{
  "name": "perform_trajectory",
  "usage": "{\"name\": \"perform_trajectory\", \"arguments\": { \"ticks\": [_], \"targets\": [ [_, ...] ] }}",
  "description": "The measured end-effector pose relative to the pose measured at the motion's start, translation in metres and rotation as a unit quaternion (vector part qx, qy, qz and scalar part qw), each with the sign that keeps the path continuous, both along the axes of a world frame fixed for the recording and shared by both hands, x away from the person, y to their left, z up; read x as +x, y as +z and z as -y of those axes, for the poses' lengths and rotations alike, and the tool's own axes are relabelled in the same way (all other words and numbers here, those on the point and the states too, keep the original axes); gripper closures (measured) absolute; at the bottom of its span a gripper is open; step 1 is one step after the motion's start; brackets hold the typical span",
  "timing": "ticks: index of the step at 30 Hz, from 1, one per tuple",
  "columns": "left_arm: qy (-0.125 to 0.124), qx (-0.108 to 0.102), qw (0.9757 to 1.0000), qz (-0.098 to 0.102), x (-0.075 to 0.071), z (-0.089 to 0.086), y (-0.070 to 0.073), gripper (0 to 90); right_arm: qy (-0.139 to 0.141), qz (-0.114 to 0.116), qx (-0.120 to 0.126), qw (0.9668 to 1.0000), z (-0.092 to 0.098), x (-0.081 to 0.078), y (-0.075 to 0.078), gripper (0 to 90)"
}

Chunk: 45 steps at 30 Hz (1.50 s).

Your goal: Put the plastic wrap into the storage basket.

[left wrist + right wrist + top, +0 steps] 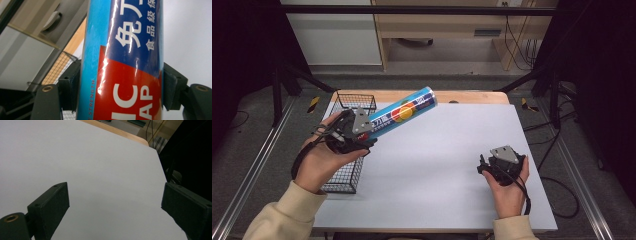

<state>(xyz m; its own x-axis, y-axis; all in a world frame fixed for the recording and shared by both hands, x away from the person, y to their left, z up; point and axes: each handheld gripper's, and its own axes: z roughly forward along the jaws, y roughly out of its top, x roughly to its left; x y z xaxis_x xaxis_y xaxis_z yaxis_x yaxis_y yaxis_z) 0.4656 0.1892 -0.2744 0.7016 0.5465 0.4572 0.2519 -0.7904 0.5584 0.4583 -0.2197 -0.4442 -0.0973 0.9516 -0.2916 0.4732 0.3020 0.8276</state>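
Observation:
A long blue tube with a red and yellow label and white print slants up to the right above the table's left side. My left gripper is shut on its lower end. In the left gripper view the tube stands between the two black pads, which press on both of its sides. My right gripper is held low over the white mat at the right. In the right gripper view its jaws stand wide open with nothing between them.
A black wire basket stands along the mat's left edge, under and behind my left hand. The wooden table edge runs behind the mat. Dark frame legs and cables stand on the floor to both sides.

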Motion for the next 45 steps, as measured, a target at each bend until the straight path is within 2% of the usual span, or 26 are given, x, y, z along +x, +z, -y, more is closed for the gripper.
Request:
{"name": "perform_trajectory", "arguments": {
  "ticks": [2,5,8,15,20,26,27,35,37,40,41,43,45],
  "targets": [
    [0.013,-0.004,0.9999,0.004,-0.001,-0.005,0.002,30.9,0.001,0.0,0.002,1.0,-0.001,0.0,0.0,8.1],
    [0.039,0.007,0.9992,0.004,-0.003,-0.013,0.004,30.9,0.002,-0.001,0.001,1.0,-0.001,-0.001,-0.001,8.1],
    [0.049,0.014,0.9987,0.005,-0.003,-0.015,0.005,30.9,0.001,0.0,0.002,1.0,-0.001,-0.002,-0.001,8.1],
    [0.083,0.0,0.9966,-0.001,-0.002,-0.024,0.001,31.0,-0.002,0.003,0.007,1.0,-0.001,-0.006,0.0,8.1],
    [0.095,-0.002,0.9955,-0.003,0.001,-0.026,-0.002,31.1,0.004,0.007,0.01,0.9999,-0.004,-0.008,0.0,8.3],
    [0.109,0.006,0.994,-0.005,-0.002,-0.027,-0.003,31.2,0.014,0.017,0.017,0.9996,-0.005,-0.009,0.003,8.1],
    [0.118,0.003,0.9929,-0.009,-0.004,-0.029,-0.003,31.2,0.017,0.014,0.02,0.9996,-0.005,-0.009,0.003,8.0],
    [0.137,0.003,0.9905,-0.014,-0.008,-0.038,-0.007,31.3,0.008,0.014,0.019,0.9997,-0.001,-0.013,0.003,7.7],
    [0.135,0.009,0.9907,-0.008,-0.008,-0.04,-0.006,31.3,0.005,0.016,0.019,0.9997,0.0,-0.014,0.004,7.7],
    [0.142,0.009,0.9898,-0.007,-0.009,-0.043,-0.005,31.3,0.003,0.015,0.019,0.9997,-0.001,-0.012,0.003,7.5],
    [0.145,0.012,0.9893,-0.005,-0.009,-0.044,-0.005,31.3,-0.001,0.006,0.023,0.9997,-0.001,-0.011,0.002,7.4],
    [0.158,0.015,0.9872,-0.006,-0.01,-0.047,-0.006,31.3,0.001,0.005,0.026,0.9996,-0.001,-0.012,0.002,8.5],
    [0.16,0.017,0.9869,-0.007,-0.009,-0.048,-0.006,31.4,-0.001,0.007,0.024,0.9997,-0.001,-0.012,0.002,8.6]
  ]
}}
